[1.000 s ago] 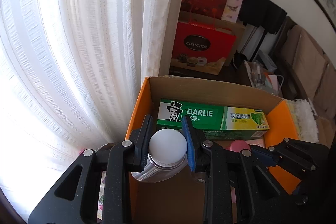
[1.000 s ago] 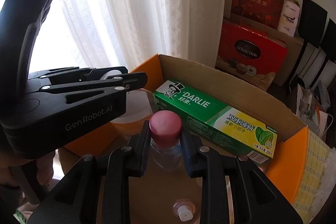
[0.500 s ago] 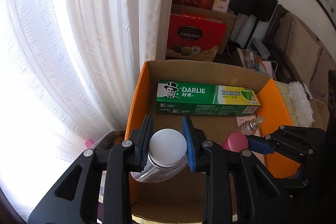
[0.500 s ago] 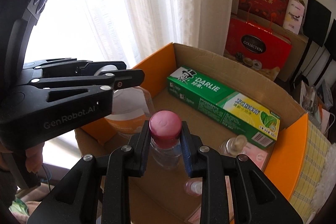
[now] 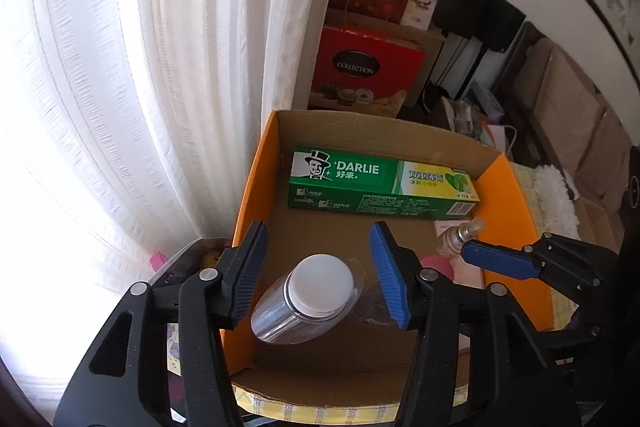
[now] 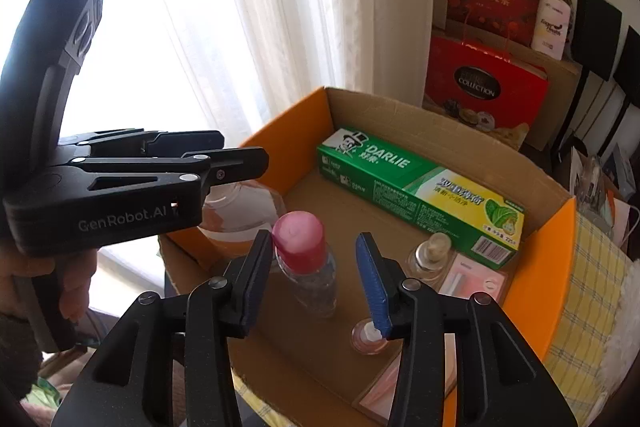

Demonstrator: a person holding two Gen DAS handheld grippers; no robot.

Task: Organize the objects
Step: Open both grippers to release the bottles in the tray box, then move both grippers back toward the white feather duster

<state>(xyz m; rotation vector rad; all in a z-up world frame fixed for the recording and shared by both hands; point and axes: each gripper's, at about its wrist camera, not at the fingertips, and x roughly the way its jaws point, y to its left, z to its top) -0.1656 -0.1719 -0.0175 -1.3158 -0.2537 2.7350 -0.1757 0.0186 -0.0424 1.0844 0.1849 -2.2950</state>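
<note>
Your left tool [image 5: 318,277] stands apart around the clear round jar with a white lid [image 5: 316,297], tilted in the orange-sided cardboard box [image 5: 248,187]. Your right tool [image 6: 316,281] is apart too, around the clear pink-capped bottle [image 6: 306,259] near the green toothpaste carton [image 6: 416,191]

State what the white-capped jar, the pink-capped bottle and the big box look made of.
White-capped jar: apparently clear glossy plastic, see-through with highlights; opaque matte cap. Pink-capped bottle: likewise clear, probably plastic; smooth pink cap. Box: corrugated cardboard, matte brown inside, orange outer faces.
</note>
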